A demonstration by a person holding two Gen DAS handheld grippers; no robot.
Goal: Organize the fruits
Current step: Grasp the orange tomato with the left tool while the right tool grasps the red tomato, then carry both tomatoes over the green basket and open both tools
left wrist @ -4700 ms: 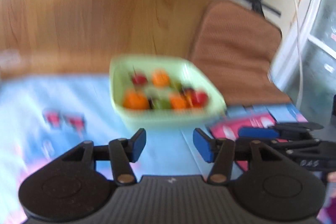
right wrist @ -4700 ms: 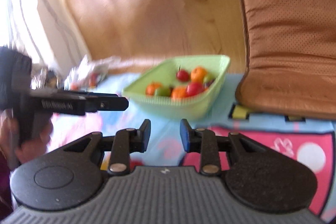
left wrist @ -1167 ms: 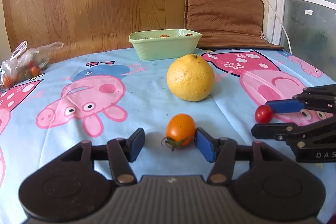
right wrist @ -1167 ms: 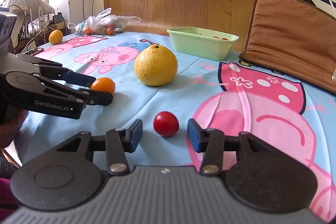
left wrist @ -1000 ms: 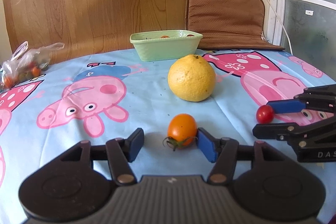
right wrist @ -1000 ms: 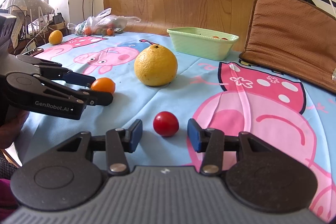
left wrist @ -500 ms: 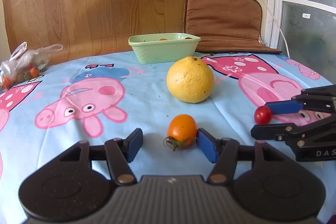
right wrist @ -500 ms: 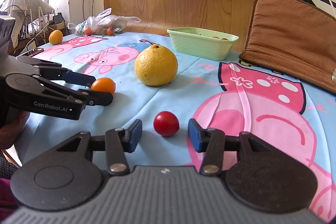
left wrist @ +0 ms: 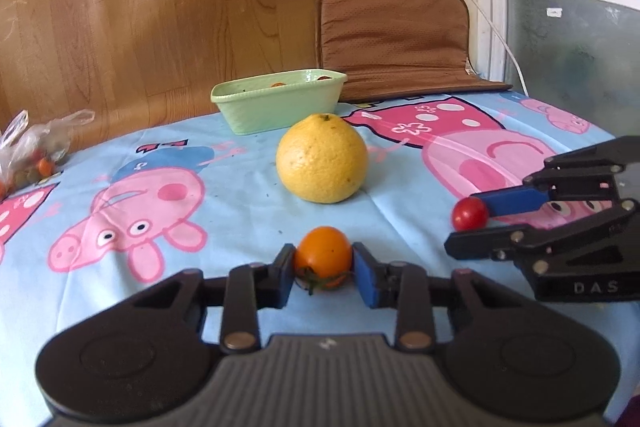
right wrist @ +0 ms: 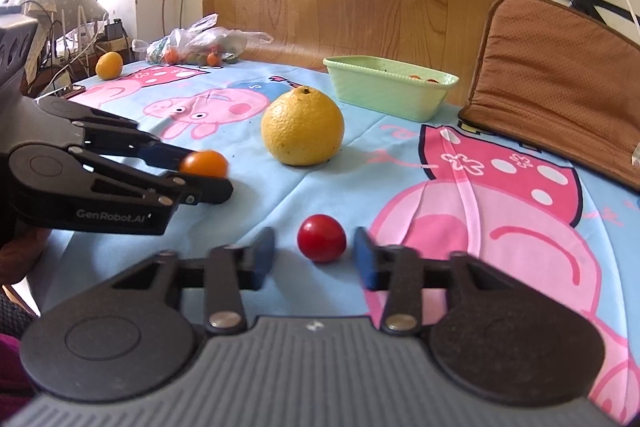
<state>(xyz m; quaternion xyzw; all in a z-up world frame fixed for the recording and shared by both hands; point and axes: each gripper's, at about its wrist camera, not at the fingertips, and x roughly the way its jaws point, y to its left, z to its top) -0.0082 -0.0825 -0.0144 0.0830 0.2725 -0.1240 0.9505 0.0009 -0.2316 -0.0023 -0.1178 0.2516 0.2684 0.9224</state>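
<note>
Left gripper: jaws just closed in, and both blue pads now clamp the small orange tomato, which sits on the cartoon-pig tablecloth just in front of the big yellow citrus fruit.

Right gripper: jaws have just been closing. The small red cherry tomato is between them, with gaps showing on both sides and no pad contact. It lies in front of the citrus and to its right.

The pale green plastic basket is behind the citrus.
</note>
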